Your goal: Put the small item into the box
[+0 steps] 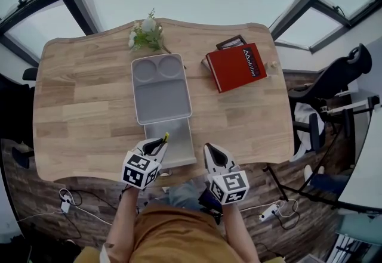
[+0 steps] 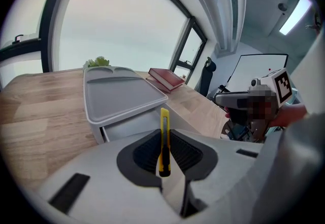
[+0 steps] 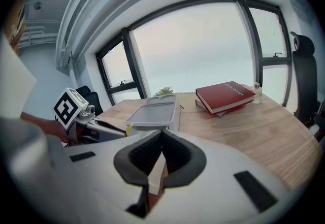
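A grey box with a tray-shaped lid stands mid-table, its drawer pulled out toward me. My left gripper is shut on a small yellow utility knife, whose tip sticks out over the drawer's near left corner. In the left gripper view the box lies just ahead of the knife. My right gripper is shut with nothing in it, at the table's front edge just right of the drawer. From the right gripper view the box is ahead on the left.
A red book lies on a darker one at the back right. A small bunch of white flowers stands behind the box. A little bottle is near the right edge. Office chairs stand to the right of the wooden table.
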A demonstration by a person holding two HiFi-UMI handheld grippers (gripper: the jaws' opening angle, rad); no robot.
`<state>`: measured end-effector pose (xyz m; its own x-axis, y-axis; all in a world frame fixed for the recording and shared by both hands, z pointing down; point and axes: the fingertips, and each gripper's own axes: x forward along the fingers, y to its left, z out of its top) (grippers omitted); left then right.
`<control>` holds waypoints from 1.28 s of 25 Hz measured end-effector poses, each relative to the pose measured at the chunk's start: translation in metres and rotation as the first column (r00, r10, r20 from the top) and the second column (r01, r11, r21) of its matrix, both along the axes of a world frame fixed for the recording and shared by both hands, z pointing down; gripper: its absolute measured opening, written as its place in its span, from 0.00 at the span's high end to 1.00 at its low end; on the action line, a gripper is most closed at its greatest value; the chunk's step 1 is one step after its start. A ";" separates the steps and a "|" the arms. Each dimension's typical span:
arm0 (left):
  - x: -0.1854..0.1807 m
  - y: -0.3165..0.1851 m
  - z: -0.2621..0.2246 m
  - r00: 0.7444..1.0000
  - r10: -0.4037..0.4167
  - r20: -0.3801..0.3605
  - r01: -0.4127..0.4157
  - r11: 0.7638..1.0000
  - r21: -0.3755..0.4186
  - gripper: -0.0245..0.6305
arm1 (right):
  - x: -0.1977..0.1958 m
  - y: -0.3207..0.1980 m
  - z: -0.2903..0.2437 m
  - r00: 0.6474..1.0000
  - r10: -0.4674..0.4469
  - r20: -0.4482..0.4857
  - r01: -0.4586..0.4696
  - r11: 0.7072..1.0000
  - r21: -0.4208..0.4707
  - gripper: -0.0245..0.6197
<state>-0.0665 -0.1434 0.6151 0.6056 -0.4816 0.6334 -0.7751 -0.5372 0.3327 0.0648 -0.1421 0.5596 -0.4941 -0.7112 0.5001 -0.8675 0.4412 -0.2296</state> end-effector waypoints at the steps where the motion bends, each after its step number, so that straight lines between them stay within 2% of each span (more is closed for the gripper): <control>1: 0.001 -0.001 0.002 1.000 0.010 0.010 -0.010 1.000 -0.006 0.88 | 0.000 -0.001 0.001 1.000 0.002 -0.001 -0.002 1.000 -0.004 0.95; 10: 0.012 -0.005 0.017 0.991 0.091 0.099 -0.084 0.994 -0.073 0.88 | 0.008 -0.008 0.009 1.000 0.019 0.001 -0.019 1.000 -0.021 0.95; 20: 0.019 -0.002 0.036 0.973 0.151 0.173 -0.119 0.976 -0.183 0.88 | 0.014 -0.011 0.017 0.999 0.032 0.006 -0.032 0.999 -0.043 0.95; 22: 0.020 0.001 0.042 0.959 0.190 0.208 -0.144 0.965 -0.218 0.88 | 0.016 -0.011 0.018 0.999 0.034 0.008 -0.034 0.998 -0.047 0.95; 25: 0.020 0.007 0.052 0.925 0.261 0.277 -0.186 0.945 -0.268 0.88 | 0.017 -0.012 0.019 0.999 0.039 0.011 -0.039 0.998 -0.048 0.95; 29: 0.022 0.011 0.057 0.891 0.323 0.319 -0.219 0.922 -0.320 0.88 | 0.022 -0.013 0.020 0.999 0.049 0.016 -0.048 0.997 -0.053 0.95; 32: 0.024 0.017 0.063 0.851 0.386 0.356 -0.254 0.896 -0.364 0.88 | 0.029 -0.014 0.021 0.998 0.062 0.020 -0.061 0.996 -0.060 0.95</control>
